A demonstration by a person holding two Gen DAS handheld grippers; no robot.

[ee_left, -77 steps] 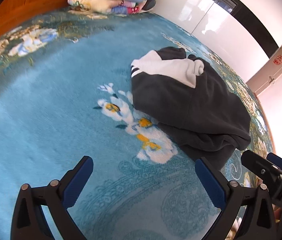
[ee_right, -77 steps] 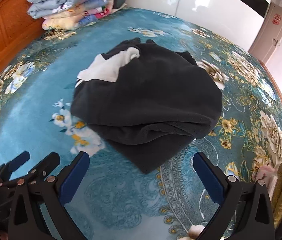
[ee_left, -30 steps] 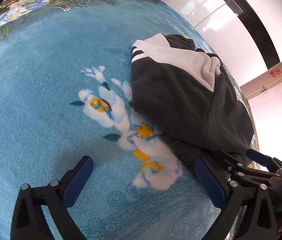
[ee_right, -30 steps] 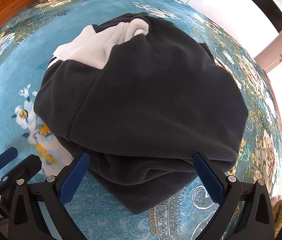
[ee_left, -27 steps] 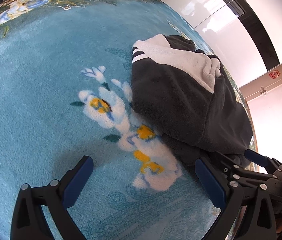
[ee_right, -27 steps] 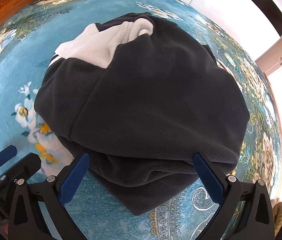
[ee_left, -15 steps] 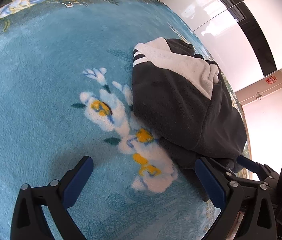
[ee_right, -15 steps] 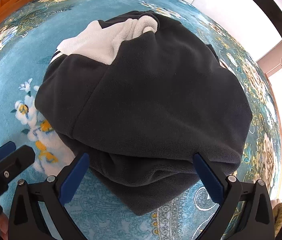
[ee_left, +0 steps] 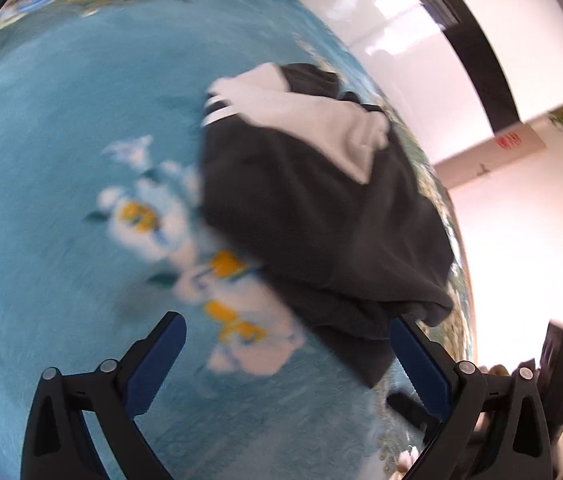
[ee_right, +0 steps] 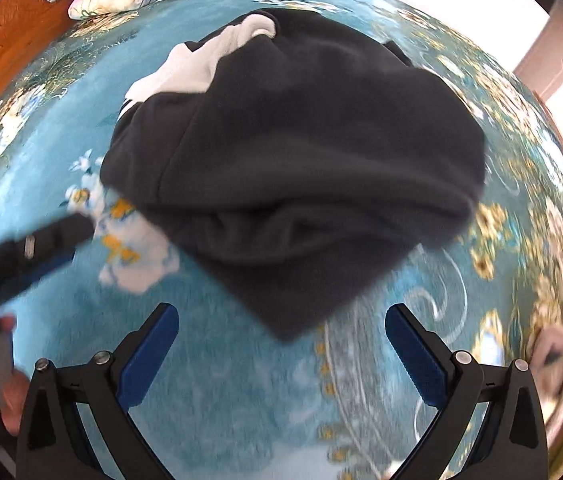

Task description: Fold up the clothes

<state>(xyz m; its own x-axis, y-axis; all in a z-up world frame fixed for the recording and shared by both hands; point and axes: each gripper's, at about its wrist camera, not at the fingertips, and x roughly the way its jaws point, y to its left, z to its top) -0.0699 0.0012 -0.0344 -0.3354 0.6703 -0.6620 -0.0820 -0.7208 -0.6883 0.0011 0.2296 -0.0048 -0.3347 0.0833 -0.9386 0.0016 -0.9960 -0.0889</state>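
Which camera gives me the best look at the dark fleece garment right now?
Right wrist: the dark fleece garment fills the frame centre, its whole outline visible. The left wrist view shows it obliquely from one side, blurred, near corner behind a finger.

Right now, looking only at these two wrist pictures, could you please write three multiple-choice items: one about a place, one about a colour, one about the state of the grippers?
1. Where does the dark garment lie?
A. On the teal floral blanket
B. On a wooden chair
C. Inside a basket

2. What colour is the panel at the garment's far end?
A. Red
B. White
C. Yellow

3. How do the right gripper and left gripper stand?
A. Both shut on the garment
B. Only the right is shut on it
C. Both open, holding nothing

Answers:
1 A: the garment rests flat on the blanket in both views.
2 B: a white panel shows beside the dark fabric.
3 C: in each view the blue pads stand wide apart, with only blanket and the garment's near edge between them.
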